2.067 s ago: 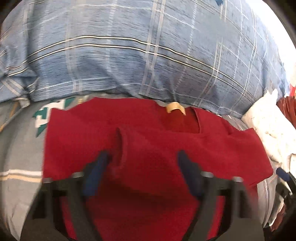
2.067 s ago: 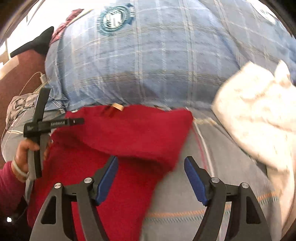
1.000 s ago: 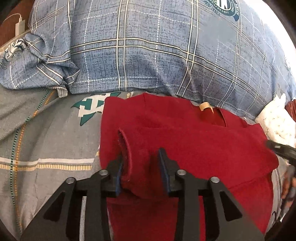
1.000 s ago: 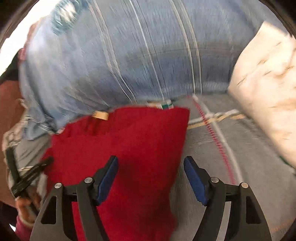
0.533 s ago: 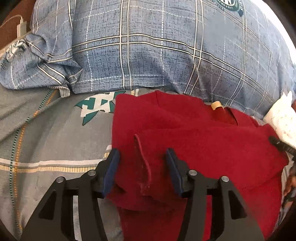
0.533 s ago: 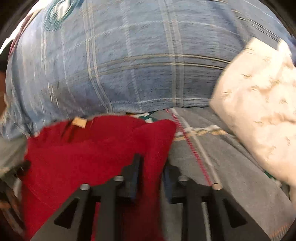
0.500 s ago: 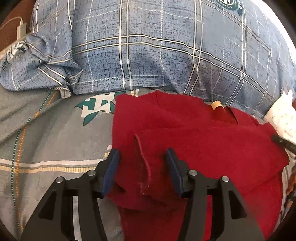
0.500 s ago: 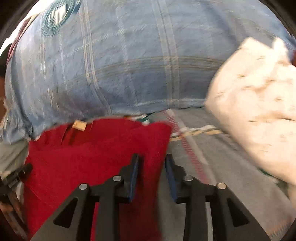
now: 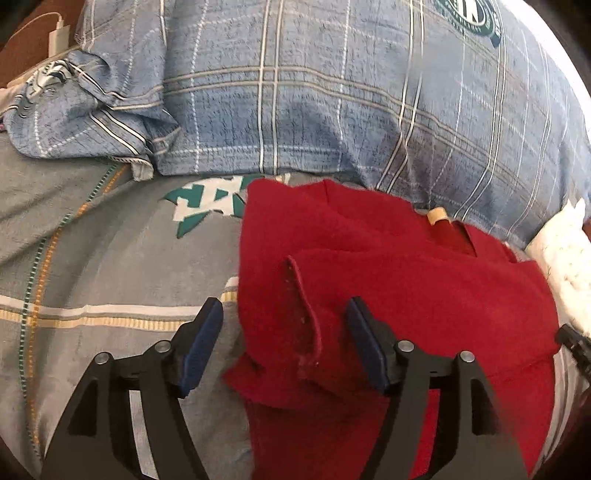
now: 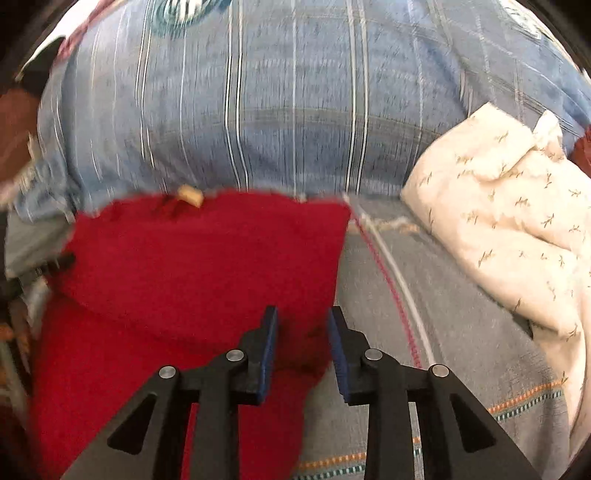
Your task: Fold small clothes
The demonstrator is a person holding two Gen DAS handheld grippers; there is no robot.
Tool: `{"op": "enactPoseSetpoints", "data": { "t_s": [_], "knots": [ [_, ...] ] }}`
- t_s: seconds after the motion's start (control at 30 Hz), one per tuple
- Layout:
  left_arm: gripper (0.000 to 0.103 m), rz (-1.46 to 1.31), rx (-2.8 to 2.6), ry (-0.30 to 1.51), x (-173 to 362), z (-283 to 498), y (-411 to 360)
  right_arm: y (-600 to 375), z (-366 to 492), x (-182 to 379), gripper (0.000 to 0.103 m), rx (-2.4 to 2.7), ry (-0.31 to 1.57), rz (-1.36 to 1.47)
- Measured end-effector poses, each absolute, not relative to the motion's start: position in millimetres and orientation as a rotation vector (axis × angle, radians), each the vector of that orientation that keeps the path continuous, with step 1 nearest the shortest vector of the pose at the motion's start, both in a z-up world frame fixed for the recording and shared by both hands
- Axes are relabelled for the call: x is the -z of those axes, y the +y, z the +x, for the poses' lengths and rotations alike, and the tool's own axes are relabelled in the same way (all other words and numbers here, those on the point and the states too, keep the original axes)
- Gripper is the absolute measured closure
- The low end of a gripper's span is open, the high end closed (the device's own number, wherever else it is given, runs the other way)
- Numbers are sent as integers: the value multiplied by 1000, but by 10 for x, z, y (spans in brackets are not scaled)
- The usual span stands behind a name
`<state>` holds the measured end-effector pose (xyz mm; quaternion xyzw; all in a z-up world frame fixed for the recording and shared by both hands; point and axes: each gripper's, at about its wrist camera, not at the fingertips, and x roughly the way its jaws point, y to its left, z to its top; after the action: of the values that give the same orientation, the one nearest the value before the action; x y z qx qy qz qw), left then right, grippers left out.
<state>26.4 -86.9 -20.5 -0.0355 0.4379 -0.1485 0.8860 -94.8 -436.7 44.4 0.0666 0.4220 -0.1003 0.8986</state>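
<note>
Left gripper [image 9: 284, 332] is opening off the red top's [image 9: 406, 295] folded sleeve; right gripper [image 10: 302, 334] pinches the other edge, best carried across flat.

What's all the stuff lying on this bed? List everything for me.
sweater: one, red, on the sheet, partly folded
pillow: one, blue plaid, behind the sweater
sheet: one, grey with stripes, under everything
white bedding: one bundle, cream with small prints, right of the sweater
charger: one, white, far left corner
left tongs: black, blue pads, opening around a sleeve fold
right tongs: black, blue pads, pinching the sweater's right edge
</note>
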Motion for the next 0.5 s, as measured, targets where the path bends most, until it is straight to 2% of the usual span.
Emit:
{"op": "enactPoseSetpoints", "data": {
  "t_s": [0.13,0.3,0.5],
  "knots": [
    [34,-51,302,869,115,223,-892,-4303,-676,-534,73,173,833,163],
    [34,-3,290,889,208,256,-950,-4196,-171,-257,74,130,893,209],
    [33,-13,290,899,265,288,-951,-4029,137,21,74,177,901,89]
  ]
}}
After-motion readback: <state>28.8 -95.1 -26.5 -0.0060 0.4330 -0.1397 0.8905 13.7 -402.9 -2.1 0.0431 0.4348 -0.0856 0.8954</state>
